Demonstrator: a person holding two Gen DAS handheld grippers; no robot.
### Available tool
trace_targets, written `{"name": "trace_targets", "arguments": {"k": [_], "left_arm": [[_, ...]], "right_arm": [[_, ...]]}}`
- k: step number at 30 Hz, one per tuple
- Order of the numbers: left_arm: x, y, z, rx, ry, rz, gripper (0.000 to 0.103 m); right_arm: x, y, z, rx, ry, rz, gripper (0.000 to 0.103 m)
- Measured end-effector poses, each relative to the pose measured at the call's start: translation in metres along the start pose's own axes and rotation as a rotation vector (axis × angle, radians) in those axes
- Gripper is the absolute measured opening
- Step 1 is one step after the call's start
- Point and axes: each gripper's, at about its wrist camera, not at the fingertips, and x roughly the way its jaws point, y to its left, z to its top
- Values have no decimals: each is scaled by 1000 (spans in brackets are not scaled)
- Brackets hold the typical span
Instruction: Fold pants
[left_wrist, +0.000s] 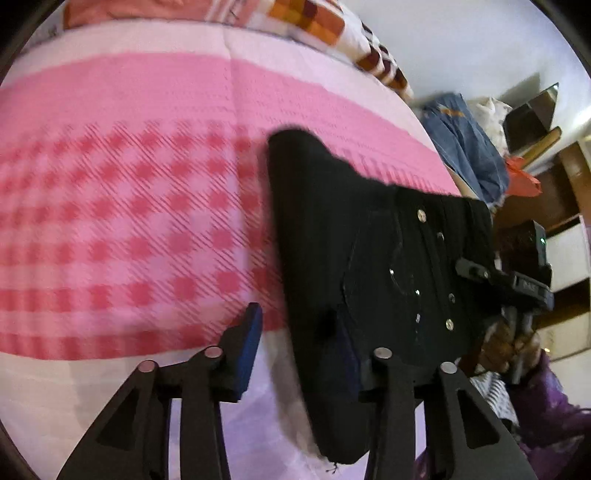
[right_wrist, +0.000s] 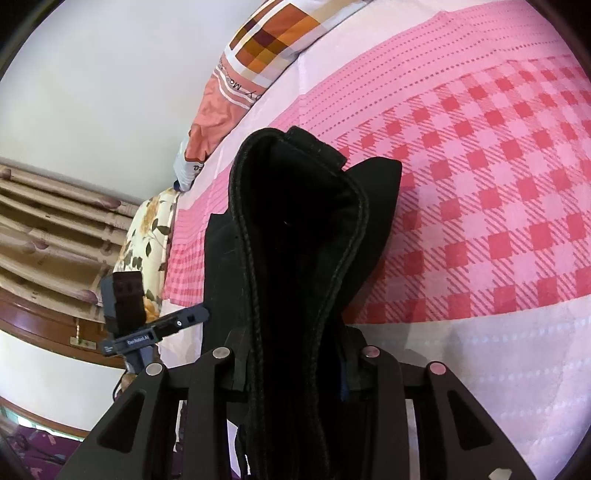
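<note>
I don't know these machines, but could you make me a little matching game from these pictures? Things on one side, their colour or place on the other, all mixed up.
Things:
1. black pants
2. bedsheet
3. jeans
4. pillow

Colour or place:
a. pink with red checks
b. orange and brown squares
c. blue, heaped past the bed's edge
d. bunched between the right fingers

Pairs: 1-d, 2-a, 3-c, 4-b
</note>
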Motion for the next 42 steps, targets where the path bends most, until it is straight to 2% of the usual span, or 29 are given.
{"name": "trace_targets", "arguments": {"k": [2, 4, 8, 9, 13, 15, 16, 18, 19, 24, 26, 31, 42], "left_arm": [[4, -2, 1, -3, 4, -33, 50], [6, -6, 6, -10, 1, -109, 54], [20, -12, 17, 8, 26, -141, 61], [21, -12, 20, 5, 31, -151, 61], [25, -12, 30, -1, 34, -184, 62], [26, -16, 33, 20, 18, -167, 60], [26, -21, 32, 39, 5, -146, 59], [24, -27, 26, 81, -29, -80, 47], [23, -33, 22, 107, -52, -31, 42], [9, -51, 10, 132, -125, 28, 28], [3, -56, 7, 149, -143, 51, 27], [-12, -66, 6, 186, -173, 102, 27], [-49, -47, 14, 163, -254, 203, 27]], "right_arm": [[1, -4, 0, 4, 6, 7, 31], [1, -8, -1, 6, 10, 11, 32], [1, -22, -4, 29, 31, 30, 41], [1, -24, -4, 36, 33, 30, 46], [1, -29, -5, 47, 30, 70, 51], [4, -24, -5, 26, 29, 63, 53], [8, -18, -5, 4, 32, 42, 45], [10, -13, -7, -21, 38, 12, 35], [9, -13, -7, -14, 34, 20, 33], [1, -8, -8, 42, -1, 97, 30], [-2, -6, -8, 64, -15, 138, 30], [2, 5, -6, 64, -18, 154, 30], [37, 48, 7, 32, 11, 186, 30]]}}
